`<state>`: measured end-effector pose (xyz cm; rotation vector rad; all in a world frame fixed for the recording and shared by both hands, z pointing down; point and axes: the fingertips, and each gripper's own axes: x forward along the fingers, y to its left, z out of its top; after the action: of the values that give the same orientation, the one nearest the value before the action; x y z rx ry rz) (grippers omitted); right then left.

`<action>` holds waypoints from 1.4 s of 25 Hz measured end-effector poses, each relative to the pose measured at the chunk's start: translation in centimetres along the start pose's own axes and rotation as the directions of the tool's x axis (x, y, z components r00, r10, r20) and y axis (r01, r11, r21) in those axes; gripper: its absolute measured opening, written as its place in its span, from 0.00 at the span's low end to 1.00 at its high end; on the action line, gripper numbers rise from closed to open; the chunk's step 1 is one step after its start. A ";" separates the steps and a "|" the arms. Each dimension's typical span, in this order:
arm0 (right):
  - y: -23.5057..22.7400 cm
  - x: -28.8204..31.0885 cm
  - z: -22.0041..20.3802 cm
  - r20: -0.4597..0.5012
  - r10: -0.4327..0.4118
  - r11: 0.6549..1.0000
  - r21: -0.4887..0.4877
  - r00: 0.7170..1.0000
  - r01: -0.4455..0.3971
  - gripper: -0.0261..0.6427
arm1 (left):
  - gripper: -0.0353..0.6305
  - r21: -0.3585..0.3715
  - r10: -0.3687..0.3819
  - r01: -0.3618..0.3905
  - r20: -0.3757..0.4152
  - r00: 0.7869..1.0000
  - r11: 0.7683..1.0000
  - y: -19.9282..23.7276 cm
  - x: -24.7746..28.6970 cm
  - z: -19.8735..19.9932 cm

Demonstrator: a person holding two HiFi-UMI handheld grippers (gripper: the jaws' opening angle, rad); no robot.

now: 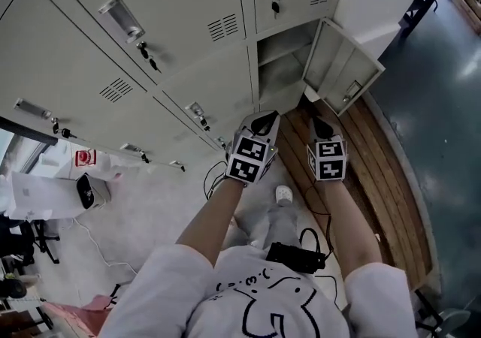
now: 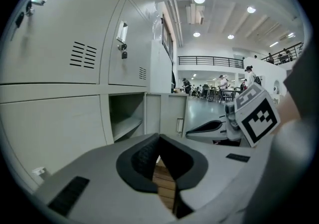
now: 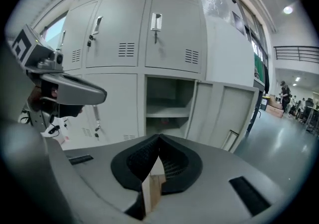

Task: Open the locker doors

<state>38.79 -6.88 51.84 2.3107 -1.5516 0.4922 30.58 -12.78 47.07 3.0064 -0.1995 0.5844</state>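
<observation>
A bank of pale grey lockers (image 1: 150, 66) stands before me. One lower compartment (image 1: 282, 70) is open, its door (image 1: 342, 66) swung out to the right. The same compartment (image 3: 167, 103) and door (image 3: 224, 113) show ahead in the right gripper view, and the compartment (image 2: 127, 118) shows at centre left in the left gripper view. The other doors are closed, with keys (image 1: 146, 55) in their locks. My left gripper (image 1: 264, 122) and right gripper (image 1: 322, 128) hang side by side in front of the open compartment, apart from it. Both are shut with nothing held, tips meeting (image 2: 159, 136) (image 3: 158, 137).
A wooden plank platform (image 1: 376, 179) runs under the open door. A white object (image 1: 284, 194) lies on the floor by my feet. A red-and-white container (image 1: 94, 160) and a desk sit at left. A black device (image 1: 297, 256) with cables hangs at my chest.
</observation>
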 end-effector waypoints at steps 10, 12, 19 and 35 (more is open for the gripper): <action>14.4 0.0 2.2 0.052 0.177 0.984 -0.028 0.983 -0.176 0.03 | 0.07 -0.047 0.095 -0.094 0.017 0.995 0.994 6.4 -9.1 -3.3; 17.1 0.5 2.7 0.069 0.210 0.978 -0.030 0.975 -0.208 0.03 | 0.07 -0.057 0.121 -0.121 0.011 0.993 0.991 8.1 -10.7 -4.2; 26.1 2.7 2.7 0.070 0.327 0.943 -0.090 0.942 -0.321 0.07 | 0.07 -0.081 0.211 -0.211 -0.013 0.977 0.974 13.3 -15.7 -7.6; 35.7 13.8 2.9 -0.007 0.460 0.887 -0.055 0.888 -0.459 0.49 | 0.07 -0.122 0.320 -0.320 -0.024 0.947 0.939 21.0 -20.4 -10.7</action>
<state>10.81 -32.49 57.80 1.8926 -2.0975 0.5413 4.95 -30.18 50.19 2.8682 -0.7085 0.5766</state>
